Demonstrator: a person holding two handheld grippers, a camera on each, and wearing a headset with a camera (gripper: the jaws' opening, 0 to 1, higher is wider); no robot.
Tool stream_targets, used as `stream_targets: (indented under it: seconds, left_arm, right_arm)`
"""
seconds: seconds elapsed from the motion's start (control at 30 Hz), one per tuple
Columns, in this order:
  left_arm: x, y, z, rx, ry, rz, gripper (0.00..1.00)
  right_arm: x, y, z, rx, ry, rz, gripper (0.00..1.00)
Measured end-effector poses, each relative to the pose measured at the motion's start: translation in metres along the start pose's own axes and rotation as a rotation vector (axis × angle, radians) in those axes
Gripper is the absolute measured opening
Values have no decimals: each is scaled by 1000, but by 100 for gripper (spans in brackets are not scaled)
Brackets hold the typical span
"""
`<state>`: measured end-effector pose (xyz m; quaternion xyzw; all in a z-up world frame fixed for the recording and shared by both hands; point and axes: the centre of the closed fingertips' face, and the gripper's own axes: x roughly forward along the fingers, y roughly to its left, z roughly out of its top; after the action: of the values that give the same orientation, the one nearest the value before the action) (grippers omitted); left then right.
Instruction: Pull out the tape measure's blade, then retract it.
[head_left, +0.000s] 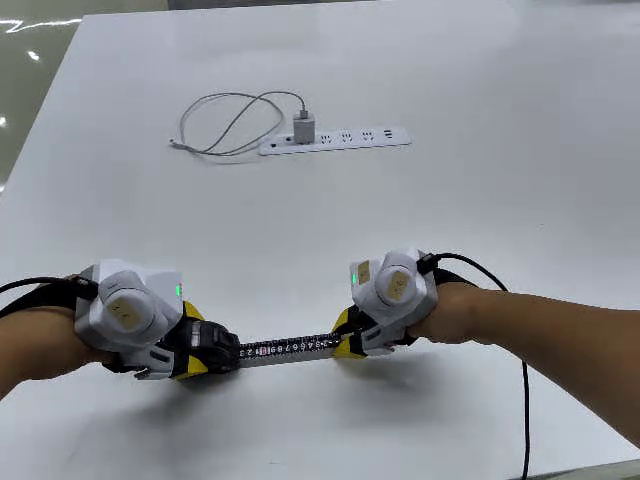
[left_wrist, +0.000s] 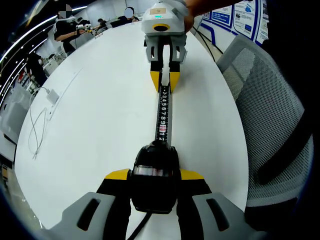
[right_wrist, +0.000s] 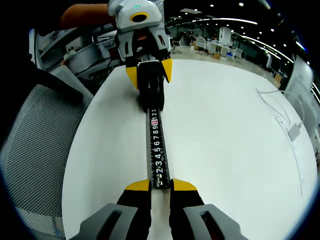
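Brightness: bright and even across all three views.
Source: overhead; ceiling lamps (right_wrist: 240, 19) as strips and dots, right gripper view.
Glare: white streaks on the floor (head_left: 30, 90) off the table's (head_left: 480, 60) far left corner; tabletop near washed out.
Shadows: soft grey patches along the near edge.
Focus: blade (right_wrist: 156, 150) numerals crisp in gripper views.
Distortion: fisheye bows table edges; chair mesh (left_wrist: 270, 100) stretched.
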<state>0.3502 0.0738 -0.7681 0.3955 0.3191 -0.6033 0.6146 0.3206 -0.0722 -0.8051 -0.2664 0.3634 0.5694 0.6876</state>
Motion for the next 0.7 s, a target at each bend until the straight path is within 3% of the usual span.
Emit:
stream_targets:
  seconds: [0.7]
  left_arm:
    - [1,0,0,-2,0,2,30]
  right_arm:
    - [-7,-3,-11,8,10,-10,9]
